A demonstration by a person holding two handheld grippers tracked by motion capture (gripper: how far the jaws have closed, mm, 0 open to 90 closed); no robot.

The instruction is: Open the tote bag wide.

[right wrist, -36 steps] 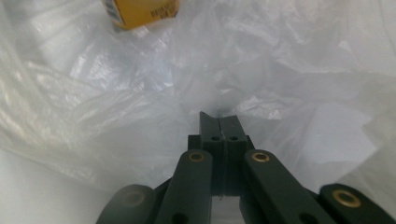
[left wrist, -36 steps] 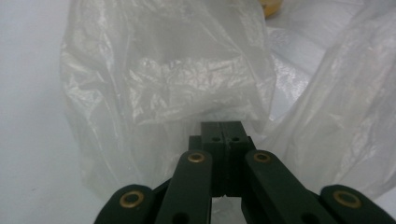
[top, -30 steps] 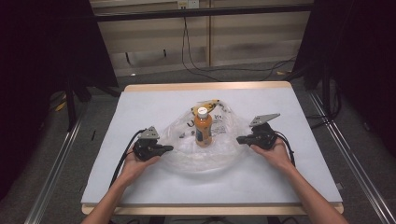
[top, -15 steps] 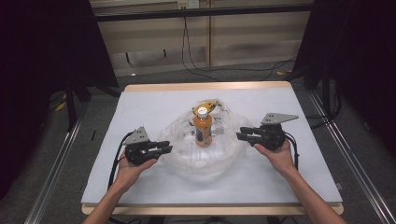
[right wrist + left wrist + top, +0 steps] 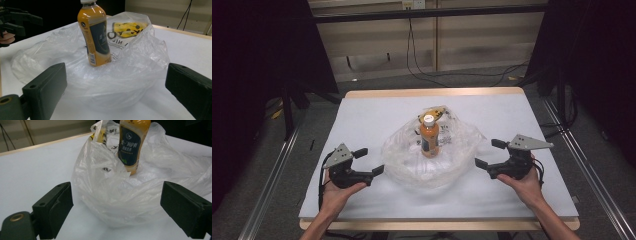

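On the white tabletop (image 5: 362,115) I see the clear plastic bag (image 5: 432,165) slumped at the middle, an orange bottle (image 5: 429,136) upright inside it. My left tongs (image 5: 371,164) and right tongs (image 5: 484,154) sit just beside the bag's two sides, released; their jaws have just been opening, nothing between them. To lift well, I'd pinch both rims evenly and raise slowly, or the bottle may tip.

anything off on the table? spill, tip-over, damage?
Nothing stands out. The orange drink bottle with a white cap stands upright inside the crumpled clear plastic bag, capped, with no liquid on the white table. A yellow packet sits behind it in the bag.
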